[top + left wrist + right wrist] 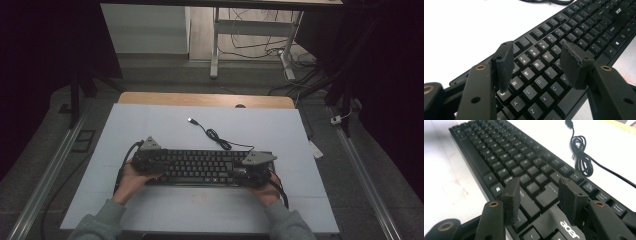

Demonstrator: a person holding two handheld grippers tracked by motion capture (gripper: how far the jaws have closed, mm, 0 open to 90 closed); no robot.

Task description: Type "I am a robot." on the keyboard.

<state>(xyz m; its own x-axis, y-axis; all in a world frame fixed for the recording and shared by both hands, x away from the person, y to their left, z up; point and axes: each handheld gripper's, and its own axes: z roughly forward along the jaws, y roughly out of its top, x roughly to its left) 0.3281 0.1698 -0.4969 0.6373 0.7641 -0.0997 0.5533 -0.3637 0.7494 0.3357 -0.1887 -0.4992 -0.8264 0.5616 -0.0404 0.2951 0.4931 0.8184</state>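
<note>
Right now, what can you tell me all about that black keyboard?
The keyboard is black, plastic-looking, with white letters and an acer logo near its right end. It lies flat across the white table sheet, long side facing the person. Its thin black cable trails away in a loose bundle, ending in an unplugged USB plug. An open gripper sits over each end.

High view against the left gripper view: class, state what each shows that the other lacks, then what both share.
High view alone: both hands, the right gripper at the keyboard's right end, the wooden table edge and the plug. Left gripper view alone: readable letter keys such as R between open jaws. Shared: the black keyboard, its cable, the white mat and the left gripper.
</note>
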